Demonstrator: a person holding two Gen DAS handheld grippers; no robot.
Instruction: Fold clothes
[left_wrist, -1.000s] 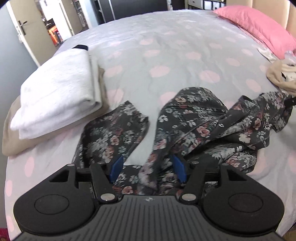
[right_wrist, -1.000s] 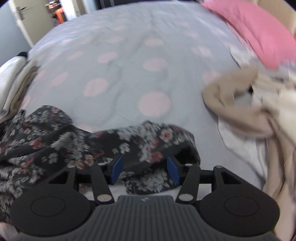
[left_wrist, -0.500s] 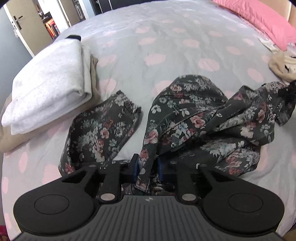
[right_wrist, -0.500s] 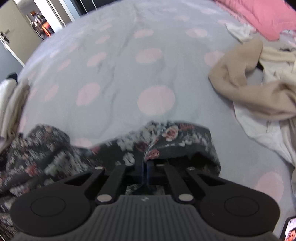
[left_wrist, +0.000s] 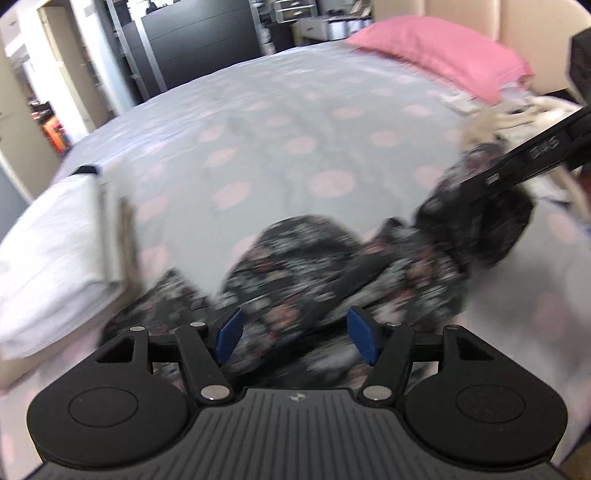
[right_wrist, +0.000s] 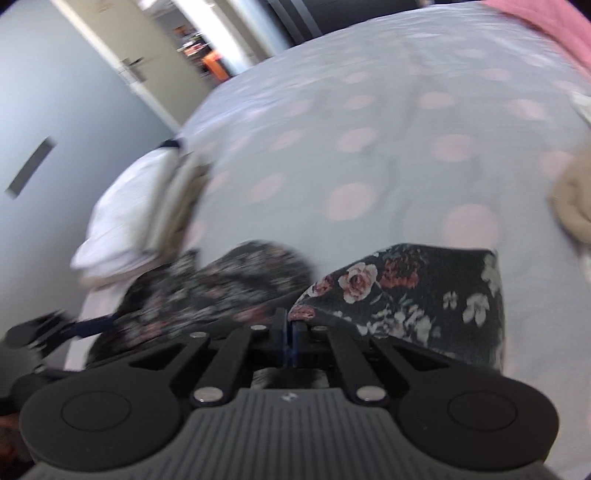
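A dark floral garment (left_wrist: 332, 269) lies crumpled on the grey bedspread with pink dots (left_wrist: 295, 122). My left gripper (left_wrist: 297, 336) is open with its blue pads (left_wrist: 229, 332) apart just above the garment's near edge. My right gripper (right_wrist: 290, 334) is shut on the floral garment (right_wrist: 406, 295) and holds one end of it lifted. The right gripper also shows in the left wrist view (left_wrist: 532, 155) at the right, pulling the cloth up. The view is blurred by motion.
A folded stack of white and beige clothes (left_wrist: 62, 251) lies at the bed's left edge. A pile of beige and white unfolded clothes (left_wrist: 517, 122) lies at the right beside a pink pillow (left_wrist: 443, 51). A door and dark cabinets stand behind the bed.
My left gripper, shut on the garment half a second ago, has opened and let go. My right gripper stays shut on the garment and has lifted its end and swung leftward.
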